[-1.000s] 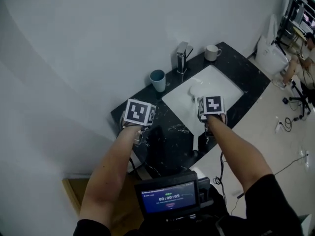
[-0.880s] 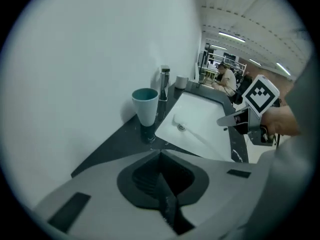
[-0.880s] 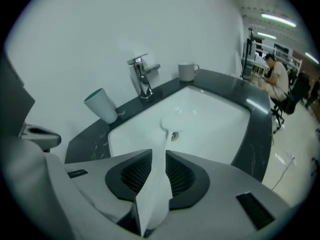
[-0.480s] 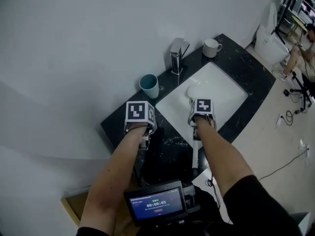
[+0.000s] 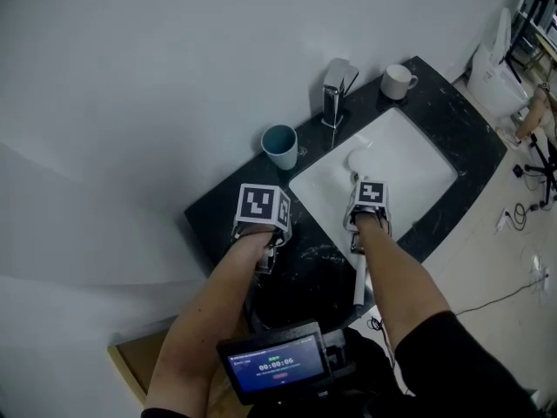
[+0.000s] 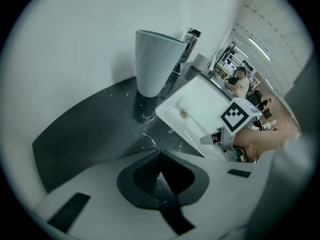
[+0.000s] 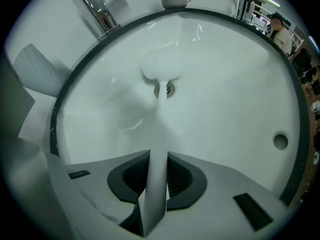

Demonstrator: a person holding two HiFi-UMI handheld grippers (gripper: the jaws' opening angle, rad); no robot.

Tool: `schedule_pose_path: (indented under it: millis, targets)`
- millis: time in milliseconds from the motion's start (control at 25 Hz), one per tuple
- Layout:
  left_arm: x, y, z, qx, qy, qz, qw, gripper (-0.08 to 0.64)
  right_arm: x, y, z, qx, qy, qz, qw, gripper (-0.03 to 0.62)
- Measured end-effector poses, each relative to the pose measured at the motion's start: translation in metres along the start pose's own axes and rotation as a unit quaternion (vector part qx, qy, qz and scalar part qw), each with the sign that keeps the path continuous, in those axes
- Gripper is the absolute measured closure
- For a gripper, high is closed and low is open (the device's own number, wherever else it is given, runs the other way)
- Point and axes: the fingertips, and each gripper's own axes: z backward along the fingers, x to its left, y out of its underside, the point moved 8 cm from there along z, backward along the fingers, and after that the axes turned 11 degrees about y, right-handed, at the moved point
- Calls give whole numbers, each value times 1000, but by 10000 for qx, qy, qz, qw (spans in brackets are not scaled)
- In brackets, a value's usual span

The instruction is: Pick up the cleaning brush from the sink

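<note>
The white cleaning brush (image 7: 162,70) lies in the white sink (image 7: 230,109), head over the drain, handle running toward me. My right gripper (image 7: 158,176) points down into the basin; its jaws are closing with the brush handle (image 7: 159,134) between the dark pads, which touch it on both sides. In the head view the brush head (image 5: 357,158) lies just beyond the right gripper (image 5: 365,205). My left gripper (image 6: 161,176) is shut on nothing, over the dark counter (image 6: 95,129) left of the sink, and in the head view the left gripper (image 5: 261,218) hangs there too.
A teal cup (image 5: 280,144) stands on the counter beyond the left gripper. A chrome faucet (image 5: 335,94) and a white mug (image 5: 399,81) stand behind the basin. A handheld screen (image 5: 277,368) hangs below my arms. Cables lie on the floor at right.
Both grippers have sunk toward the counter and sink. The right one has come down over the brush handle, and its jaws now stand around it.
</note>
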Motion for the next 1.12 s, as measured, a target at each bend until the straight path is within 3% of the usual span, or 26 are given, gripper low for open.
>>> schedule_pose_path:
  millis: [200, 360, 520, 640, 720, 880, 1000, 1120]
  targets:
    - [-5, 12, 13, -263, 28, -74, 9996, 548, -4, 5, 12, -119, -15, 223, 9997, 555]
    - [-31, 18, 56, -940, 134, -547, 9940, 548, -16, 19, 52, -328, -195, 262, 9989, 555]
    - [-65, 28, 105, -1486, 11, -1048, 9833, 548, -29, 35, 119, -999, -547, 311, 9930, 555]
    - [-96, 40, 131, -1825, -359, -1720, 9674, 548, -48, 47, 165, -1547, -972, 569, 9815, 555]
    - [-116, 45, 144, -2210, -562, -1826, 9564, 548, -69, 46, 190, -1907, -1323, 776, 9696, 555]
    - [-155, 64, 137, -3077, -624, -1112, 9429, 549, -134, 37, 205, -2425, -1786, 1027, 9480, 555]
    - [-201, 76, 115, -3720, -700, -867, 9215, 549, -186, 27, 210, -2726, -2168, 1401, 9268, 555]
    - [-261, 89, 98, -4353, -809, -726, 8937, 548, -240, 14, 234, -3098, -2464, 1955, 8973, 555]
